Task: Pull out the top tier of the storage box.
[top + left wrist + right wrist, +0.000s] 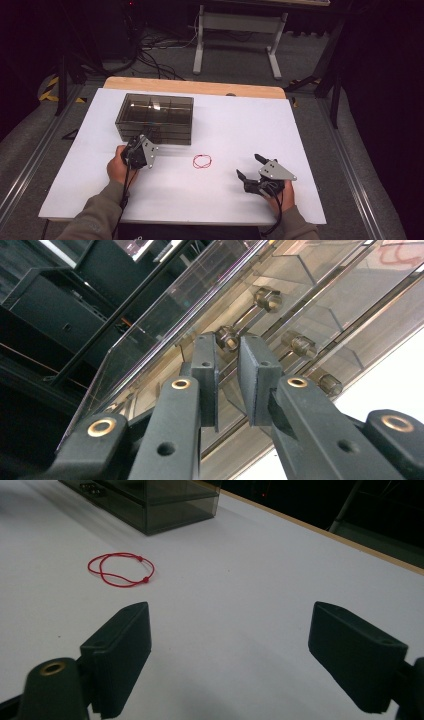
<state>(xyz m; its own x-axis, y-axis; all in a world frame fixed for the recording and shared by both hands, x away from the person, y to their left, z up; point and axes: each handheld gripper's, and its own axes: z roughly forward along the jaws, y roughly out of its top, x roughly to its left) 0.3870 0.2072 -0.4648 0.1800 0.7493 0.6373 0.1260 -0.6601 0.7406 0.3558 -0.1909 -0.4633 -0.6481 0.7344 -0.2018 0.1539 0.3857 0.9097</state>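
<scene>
Left gripper view: left gripper [228, 342] is nose-on to the front face of the smoked clear drawer box [305, 300]. Jaws are pinched down to a narrow slot, and one drawer knob [227, 336] sits right at the tips, in line with the slot. Slot width looks about equal to the knob, so we can't tell if the pads are biting yet or just bracketing it. Nothing else is between them. Three more knobs [300, 345] show on the same face and are clear of the jaws.

What the pull depends on, as we read it: the knob's stem sticks straight out of the box front, along the gripper's own line. The draw should go straight back off that face, with no sideways load, or the pads slip off the small knob.

Right gripper [230, 611] sits well off from the box's front-right corner, low over the white table [260, 555]. Its jaws are spread wide and hold nothing. The red cord loop [121, 570] lies flat between that gripper and the box front, untouched.

Left hand is the one at the box, so the drawer is its job. Right is the nearer one to the loop.
</scene>
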